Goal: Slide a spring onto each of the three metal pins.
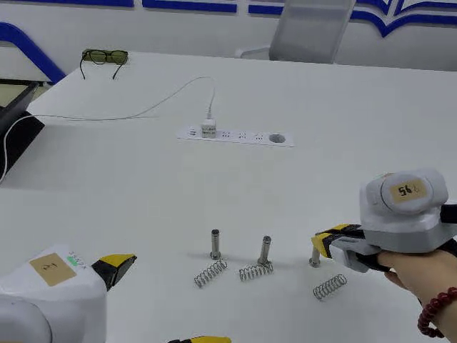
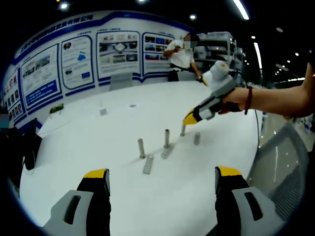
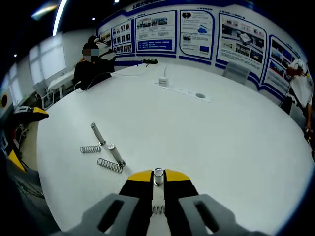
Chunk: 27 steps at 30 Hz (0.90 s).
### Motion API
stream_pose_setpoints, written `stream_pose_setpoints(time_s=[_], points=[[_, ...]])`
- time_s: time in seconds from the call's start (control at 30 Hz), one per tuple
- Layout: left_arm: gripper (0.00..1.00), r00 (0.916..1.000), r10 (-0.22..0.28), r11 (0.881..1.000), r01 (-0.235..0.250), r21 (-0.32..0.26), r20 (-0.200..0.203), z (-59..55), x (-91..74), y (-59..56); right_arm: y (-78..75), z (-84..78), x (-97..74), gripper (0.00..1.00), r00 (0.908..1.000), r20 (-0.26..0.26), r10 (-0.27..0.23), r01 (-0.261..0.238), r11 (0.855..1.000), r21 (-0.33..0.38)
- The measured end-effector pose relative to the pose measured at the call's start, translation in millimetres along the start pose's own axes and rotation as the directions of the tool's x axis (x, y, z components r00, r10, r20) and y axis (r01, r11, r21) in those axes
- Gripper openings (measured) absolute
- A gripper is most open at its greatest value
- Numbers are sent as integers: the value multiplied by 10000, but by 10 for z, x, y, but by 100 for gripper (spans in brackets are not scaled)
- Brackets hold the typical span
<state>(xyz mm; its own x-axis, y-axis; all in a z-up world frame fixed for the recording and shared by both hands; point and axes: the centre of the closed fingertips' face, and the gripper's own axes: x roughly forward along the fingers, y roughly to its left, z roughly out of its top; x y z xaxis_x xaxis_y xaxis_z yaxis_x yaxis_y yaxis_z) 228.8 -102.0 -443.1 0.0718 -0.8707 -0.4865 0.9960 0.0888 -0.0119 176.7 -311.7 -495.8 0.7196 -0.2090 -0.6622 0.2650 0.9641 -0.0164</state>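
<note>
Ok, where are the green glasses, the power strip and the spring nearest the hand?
glasses (image 1: pixel 104 55), head view, on the dark front frame.
power strip (image 1: pixel 243 136), head view, on its white top face.
rightmost spring (image 1: pixel 329 286), head view, on its middle coils.

Out on the broad white tabletop (image 1: pixel 128 200) there's a long white power strip (image 1: pixel 246 136) lying flat. A white plug (image 1: pixel 208 129) sits in it, and its thin white cable (image 1: pixel 143 111) curls away to the left edge. Dark-framed, green-lensed glasses (image 1: pixel 104 56) rest near the far corner, a grey chair (image 1: pixel 310 28) stands behind the far edge, and blue-and-white wall posters (image 3: pixel 197 34) hang beyond.
</note>
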Motion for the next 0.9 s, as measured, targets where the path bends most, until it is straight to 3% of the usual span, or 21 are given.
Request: stream_pose_setpoints(time_s=[0.9], points=[[86,9998,146,9998,-145,98,-149,-33,0,58,30,-7,-33,10,10000,-56,71,-70,9999,136]])
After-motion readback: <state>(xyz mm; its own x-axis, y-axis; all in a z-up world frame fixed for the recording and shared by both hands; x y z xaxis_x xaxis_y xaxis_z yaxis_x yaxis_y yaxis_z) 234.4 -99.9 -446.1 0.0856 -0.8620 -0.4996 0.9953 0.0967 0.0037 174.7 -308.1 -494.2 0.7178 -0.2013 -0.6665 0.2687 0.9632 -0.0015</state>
